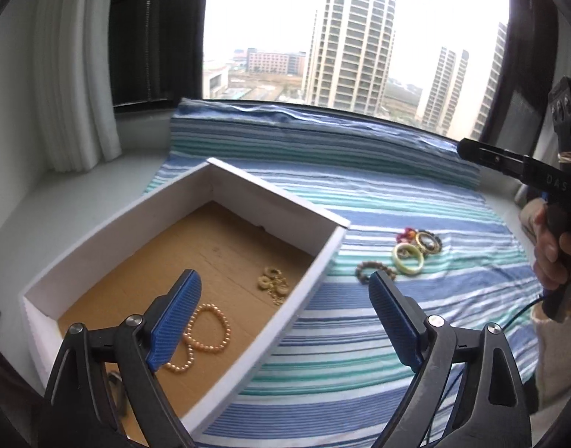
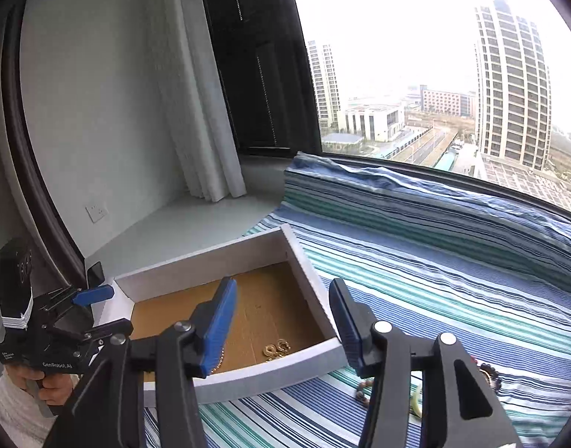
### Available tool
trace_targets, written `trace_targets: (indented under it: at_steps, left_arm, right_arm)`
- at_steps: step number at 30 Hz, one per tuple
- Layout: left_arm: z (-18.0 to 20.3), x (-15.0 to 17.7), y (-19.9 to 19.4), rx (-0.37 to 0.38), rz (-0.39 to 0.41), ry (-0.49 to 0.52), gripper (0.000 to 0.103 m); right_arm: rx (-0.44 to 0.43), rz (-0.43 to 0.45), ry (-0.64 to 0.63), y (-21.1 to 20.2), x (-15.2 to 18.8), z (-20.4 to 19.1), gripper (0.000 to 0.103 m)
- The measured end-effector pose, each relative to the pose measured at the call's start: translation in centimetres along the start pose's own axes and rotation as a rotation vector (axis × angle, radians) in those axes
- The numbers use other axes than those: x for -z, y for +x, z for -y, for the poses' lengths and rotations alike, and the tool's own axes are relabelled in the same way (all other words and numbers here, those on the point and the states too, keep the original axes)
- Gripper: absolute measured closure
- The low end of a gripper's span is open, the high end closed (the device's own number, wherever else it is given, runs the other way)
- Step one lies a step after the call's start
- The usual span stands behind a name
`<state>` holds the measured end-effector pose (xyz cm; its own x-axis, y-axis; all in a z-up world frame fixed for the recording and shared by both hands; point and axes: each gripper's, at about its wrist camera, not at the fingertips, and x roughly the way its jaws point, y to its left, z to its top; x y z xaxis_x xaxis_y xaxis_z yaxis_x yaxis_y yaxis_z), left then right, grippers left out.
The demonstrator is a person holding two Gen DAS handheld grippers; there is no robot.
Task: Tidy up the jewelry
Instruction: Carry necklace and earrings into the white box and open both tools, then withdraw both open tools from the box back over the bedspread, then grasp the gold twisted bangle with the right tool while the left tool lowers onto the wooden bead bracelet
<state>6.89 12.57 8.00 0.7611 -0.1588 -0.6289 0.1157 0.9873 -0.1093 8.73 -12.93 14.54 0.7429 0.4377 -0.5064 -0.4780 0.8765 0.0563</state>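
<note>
Pearls [image 1: 205,336] loop inside box [image 1: 315,276] (bangles [image 1: 408,257] seemingly outside); both grippers' fingers apart.

- Home setting, high-rise flat: big window [image 1: 356,37] looks out on tall apartment towers [image 1: 350,41] and low buildings far below.
- Wide pale bay-window ledge [image 2: 196,224] serves as the surface, spread with a blue, green and white striped cloth [image 1: 416,201], bedsheet-like, bunched up against the glass.
- White pleated curtain [image 2: 203,119] hangs in the corner; dark blind with a bead chain [image 1: 148,44] beside it.
- Wall socket [image 2: 97,212] on the plain painted side wall.
- Personal items about: bracelets [image 1: 412,252] on the cloth, white cardboard box [image 1: 270,201] holding a pearl strand [image 1: 207,330].
</note>
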Motion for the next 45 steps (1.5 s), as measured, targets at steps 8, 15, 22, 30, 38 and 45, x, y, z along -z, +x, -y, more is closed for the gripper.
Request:
trace_targets:
  at_steps: [8, 15, 22, 30, 38, 45]
  left_arm:
    - [10.8, 9.1, 8.6, 0.170, -0.293, 0.111, 0.009]
    - [14.9, 11.3, 10.8, 0.160, -0.379, 0.177, 0.009]
    - [13.7, 9.8, 13.0, 0.105, -0.379, 0.067, 0.009]
    - [12.2, 5.9, 18.6, 0.011, -0.314, -0.107, 0.009]
    - [13.1, 3.6, 27.5, -0.151, -0.313, -0.244, 0.009]
    - [13.9, 5.0, 28.9, -0.241, -0.365, -0.130, 0.008]
  right_arm:
    - [0.314, -0.141, 0.124, -4.0, 15.8, 7.3, 0.045]
    - [0.364, -0.296, 0.281, -5.6, 25.9, 10.0, 0.045]
    - [0.335, -0.254, 0.308, -5.7, 25.4, 11.0, 0.045]
    - [0.268, -0.265, 0.311, -3.9, 25.6, 10.3, 0.045]
    - [0.249, -0.271, 0.337, -4.4, 26.7, 10.3, 0.045]
    - [0.256, -0.251, 0.361, -5.2, 27.0, 11.5, 0.045]
